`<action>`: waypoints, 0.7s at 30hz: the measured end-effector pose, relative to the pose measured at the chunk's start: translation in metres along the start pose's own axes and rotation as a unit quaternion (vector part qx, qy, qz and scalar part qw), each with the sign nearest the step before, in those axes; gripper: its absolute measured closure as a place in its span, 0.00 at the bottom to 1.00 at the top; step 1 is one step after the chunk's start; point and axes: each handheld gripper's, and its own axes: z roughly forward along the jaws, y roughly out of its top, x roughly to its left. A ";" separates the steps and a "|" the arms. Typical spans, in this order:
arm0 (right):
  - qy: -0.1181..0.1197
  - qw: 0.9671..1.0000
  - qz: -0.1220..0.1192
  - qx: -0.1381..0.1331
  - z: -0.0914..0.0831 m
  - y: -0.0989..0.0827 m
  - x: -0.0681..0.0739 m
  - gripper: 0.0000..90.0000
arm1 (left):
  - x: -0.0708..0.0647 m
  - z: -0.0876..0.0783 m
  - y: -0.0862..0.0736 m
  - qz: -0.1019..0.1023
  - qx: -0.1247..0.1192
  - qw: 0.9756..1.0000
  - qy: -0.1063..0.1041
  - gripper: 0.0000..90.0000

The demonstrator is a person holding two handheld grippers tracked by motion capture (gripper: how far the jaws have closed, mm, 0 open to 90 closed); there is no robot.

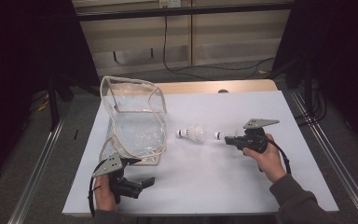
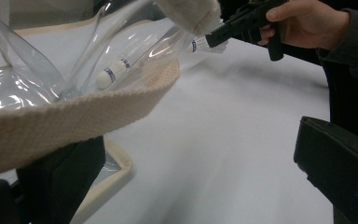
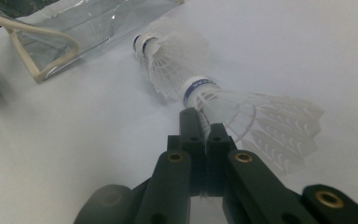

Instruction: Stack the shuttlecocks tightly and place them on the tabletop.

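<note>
Feathered white shuttlecock pinched in right claw, clear plastic bag near

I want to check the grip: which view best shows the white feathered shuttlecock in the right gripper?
The right gripper view: the held white feathered shuttlecock is close, its feathers pinched between shut jaws. The high view shows it small; the left gripper view, just its cork end.

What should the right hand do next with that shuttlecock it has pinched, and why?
Probably lift it a little and carry it toward the clear bag. The right tool is shut on a shuttlecock by its feathers, low over the table. The left tool has a jaw under the bag's strap, the bag already has one inside, and a second shuttlecock lies in the path.
</note>
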 end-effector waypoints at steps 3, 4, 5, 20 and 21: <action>-0.003 1.000 -0.001 0.001 0.002 0.001 -0.001 0.99 | 0.000 0.000 0.000 -0.001 0.001 1.000 0.001 0.02; -0.003 1.000 -0.001 0.002 0.003 0.001 -0.001 0.99 | 0.000 0.000 -0.001 -0.002 0.001 1.000 0.000 0.02; -0.001 1.000 0.001 0.003 0.004 0.001 -0.002 0.99 | 0.000 0.000 -0.001 -0.001 0.002 1.000 0.000 0.02; 0.003 1.000 -0.008 0.006 0.013 0.011 -0.003 0.99 | 0.000 0.001 -0.001 0.001 0.007 1.000 -0.001 0.02; 0.003 1.000 -0.008 0.005 0.014 0.011 -0.003 0.99 | 0.000 0.001 -0.001 -0.001 0.005 1.000 -0.001 0.02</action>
